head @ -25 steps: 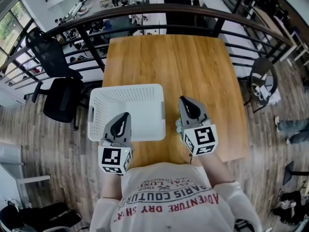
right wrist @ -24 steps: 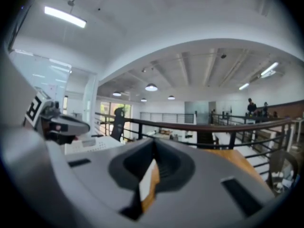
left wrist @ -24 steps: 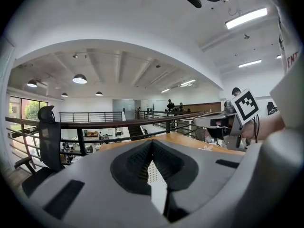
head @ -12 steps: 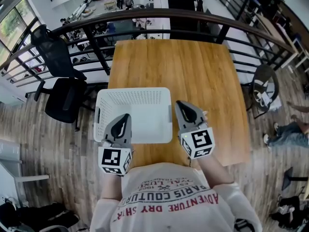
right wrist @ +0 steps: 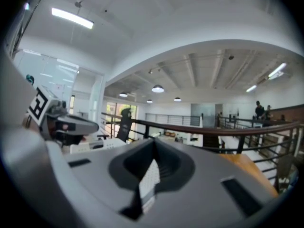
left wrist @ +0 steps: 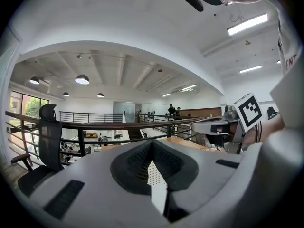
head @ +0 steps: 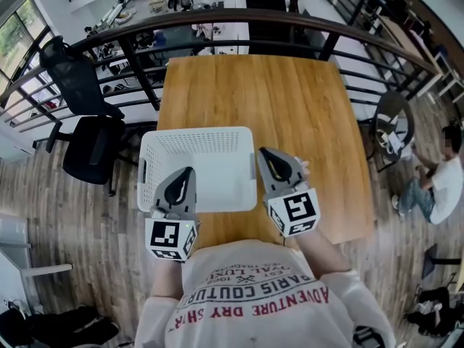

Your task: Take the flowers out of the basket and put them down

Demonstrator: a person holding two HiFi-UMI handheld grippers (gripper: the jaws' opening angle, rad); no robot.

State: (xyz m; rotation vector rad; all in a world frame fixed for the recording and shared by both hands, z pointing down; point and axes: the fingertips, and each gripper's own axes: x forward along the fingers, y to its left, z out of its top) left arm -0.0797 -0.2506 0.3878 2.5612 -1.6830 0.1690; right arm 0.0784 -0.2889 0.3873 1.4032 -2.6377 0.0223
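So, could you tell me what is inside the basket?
The basket looks empty: only its bare white floor shows. The left gripper covers its near left corner, so that part cannot be checked.

I'm on an office mezzanine: curved black metal railing (head: 290,17) above white desks on the lower floor (head: 116,13), black swivel office chair (head: 90,154) beside my square wooden table (head: 290,100), round pendant lamps (left wrist: 82,80) overhead.

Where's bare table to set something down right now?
Free: the far half of the table, between the basket and the railing, and the strip from the right tongs to the table's right edge. Crowded: the near edge, with the basket and the left tongs over it.
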